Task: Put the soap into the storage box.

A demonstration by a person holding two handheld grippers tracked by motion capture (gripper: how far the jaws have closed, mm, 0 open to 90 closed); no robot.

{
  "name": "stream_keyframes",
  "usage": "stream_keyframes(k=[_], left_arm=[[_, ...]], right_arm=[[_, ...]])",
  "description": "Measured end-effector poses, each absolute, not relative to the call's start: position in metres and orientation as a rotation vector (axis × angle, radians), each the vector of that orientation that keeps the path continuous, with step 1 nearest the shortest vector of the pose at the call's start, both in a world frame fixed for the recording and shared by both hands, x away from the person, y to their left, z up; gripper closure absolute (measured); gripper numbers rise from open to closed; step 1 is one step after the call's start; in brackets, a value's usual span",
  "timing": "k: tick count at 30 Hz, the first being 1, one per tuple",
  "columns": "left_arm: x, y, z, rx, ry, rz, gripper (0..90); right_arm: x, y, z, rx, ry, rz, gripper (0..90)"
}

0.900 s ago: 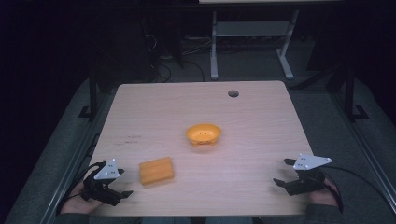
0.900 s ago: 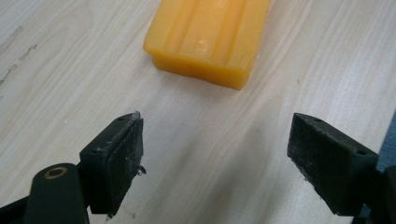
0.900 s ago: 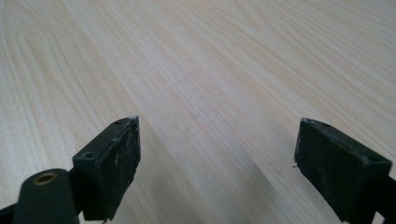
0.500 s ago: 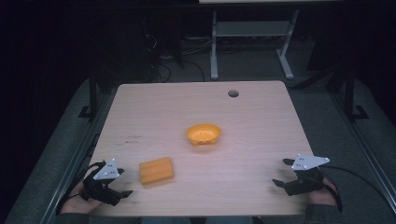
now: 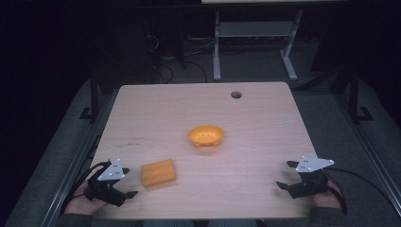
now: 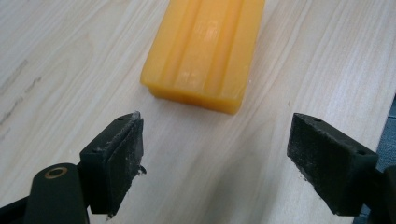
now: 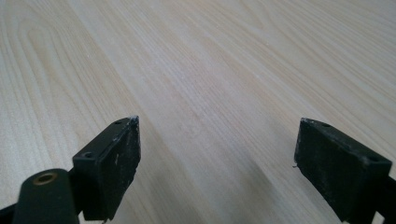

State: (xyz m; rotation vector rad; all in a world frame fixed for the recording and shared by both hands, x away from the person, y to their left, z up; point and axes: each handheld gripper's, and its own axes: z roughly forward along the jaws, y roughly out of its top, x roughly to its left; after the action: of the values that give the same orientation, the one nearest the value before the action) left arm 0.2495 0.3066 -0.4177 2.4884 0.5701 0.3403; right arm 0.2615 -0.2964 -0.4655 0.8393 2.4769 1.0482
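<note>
A pale wooden table [image 5: 265, 137] stands in a dark room, with a white metal stand on the floor behind it. At the near left corner the left gripper [image 5: 126, 194] rests with its jaws spread wide and holding nothing; the orange block [image 5: 158, 172] lies flat just beyond them, not touching. At the near right corner the right gripper [image 5: 283, 176] also gapes, over bare wood. Farther in, near the middle, sits an orange bowl [image 5: 206, 136]; whether anything lies in it cannot be told.
</note>
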Motion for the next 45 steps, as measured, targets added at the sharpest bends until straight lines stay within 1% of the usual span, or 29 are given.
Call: stream_keyframes(k=[15, 28, 45], left_arm=[[0.263, 0.292, -0.412, 2.545, 0.516, 0.328, 18.0], [0.277, 0.281, -0.403, 2.59, 0.467, 0.343, 18.2], [0.293, 0.259, -0.408, 2.641, 0.404, 0.283, 18.2]], right_arm=[[0.26, -0.294, -0.466, 0.84, 2.484, 1.046, 14.0], [0.259, -0.295, -0.466, 0.833, 2.483, 1.049, 14.0], [0.258, -0.294, -0.466, 0.832, 2.489, 1.058, 14.0]])
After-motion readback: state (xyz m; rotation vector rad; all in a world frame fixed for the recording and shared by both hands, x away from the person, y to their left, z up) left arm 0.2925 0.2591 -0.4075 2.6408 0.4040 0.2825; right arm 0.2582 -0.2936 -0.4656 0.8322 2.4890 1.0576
